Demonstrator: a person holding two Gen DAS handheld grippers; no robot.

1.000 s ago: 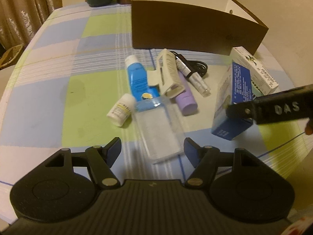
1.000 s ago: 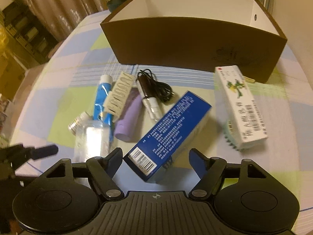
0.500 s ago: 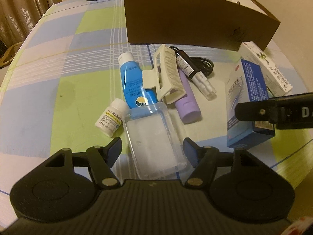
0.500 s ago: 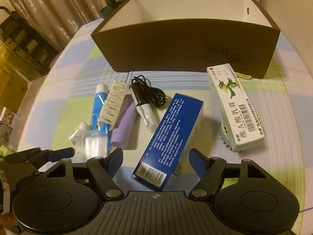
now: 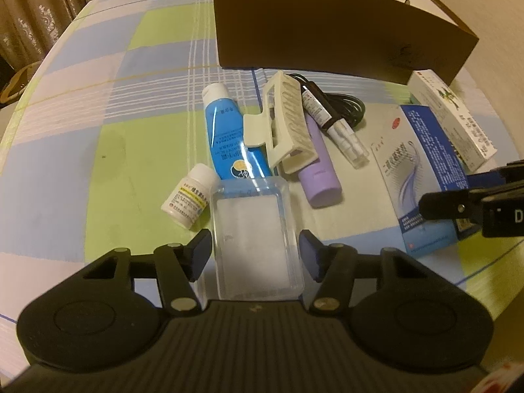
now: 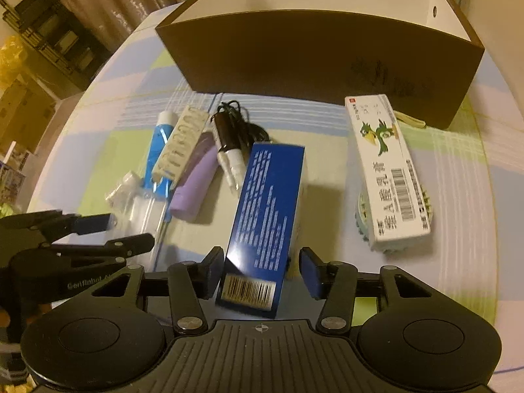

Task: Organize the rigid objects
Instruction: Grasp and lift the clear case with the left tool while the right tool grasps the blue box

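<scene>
The clear plastic case (image 5: 257, 239) lay flat on the table (image 5: 108, 150) between the jaws of the left gripper (image 5: 257, 257). The jaws were closing, with a thin gap visible on each side of the case, so nothing was clamped. In the right wrist view the blue carton (image 6: 267, 216) lay lengthwise between the jaws of the right gripper (image 6: 260, 276), barcode end nearest the camera. Those jaws were closing too; the left pad sat just beside the carton and the right pad stood clear of it, so it was not yet gripped.

From the clear case outward in the left wrist view: one small white pill bottle (image 5: 191, 196) lay at ten o'clock, touching the case's corner. One blue tube (image 5: 226, 137) ran off at twelve o'clock, its lower end under the case. One cream hair claw clip (image 5: 285, 124) lay at one o'clock, resting over the tube and one lilac tube (image 5: 319, 170). One small spray vial (image 5: 334, 124) lay beside one coiled black cable (image 5: 347, 108) further toward one o'clock. One white carton with a green bird (image 6: 389, 170) sat at two o'clock from the blue carton, lying on top of one round pale green object whose kind I could not tell. One brown open box (image 6: 314, 55) stood at twelve o'clock behind everything, its inside white.
</scene>
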